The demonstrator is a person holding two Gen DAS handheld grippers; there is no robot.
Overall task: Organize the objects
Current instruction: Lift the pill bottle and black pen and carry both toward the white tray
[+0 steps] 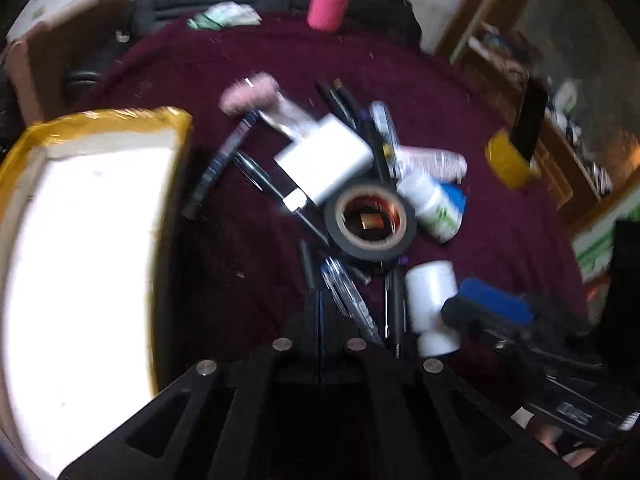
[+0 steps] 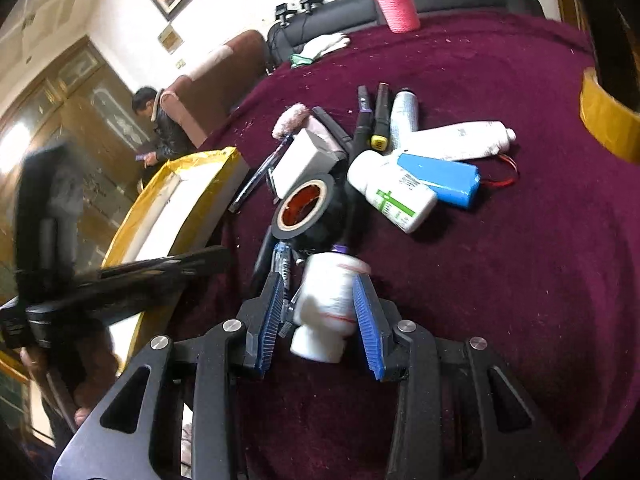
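Observation:
My right gripper (image 2: 320, 312) is shut on a small white bottle (image 2: 328, 304), whose body sits between the blue pads (image 2: 368, 320) just above the maroon cloth (image 2: 500, 280). The left wrist view has the same bottle (image 1: 432, 300) at lower right. My left gripper (image 1: 320, 300) is shut and holds nothing, hovering over loose pens (image 1: 348, 296) at the near edge of the pile. From the right wrist it appears as a black bar (image 2: 216, 258) at the left. The pile has a black tape roll (image 1: 370, 220), a white adapter (image 1: 328, 160) and a green-labelled bottle (image 1: 436, 208).
A white box edged in yellow tape (image 1: 112, 116) stands left of the pile. A blue battery pack (image 2: 440, 180), a white tube (image 2: 460, 142) and markers (image 2: 372, 120) lie behind. A pink flask (image 2: 394, 0) and yellow tape roll (image 2: 608, 120) sit farther off. A person (image 2: 160, 128) stands beyond.

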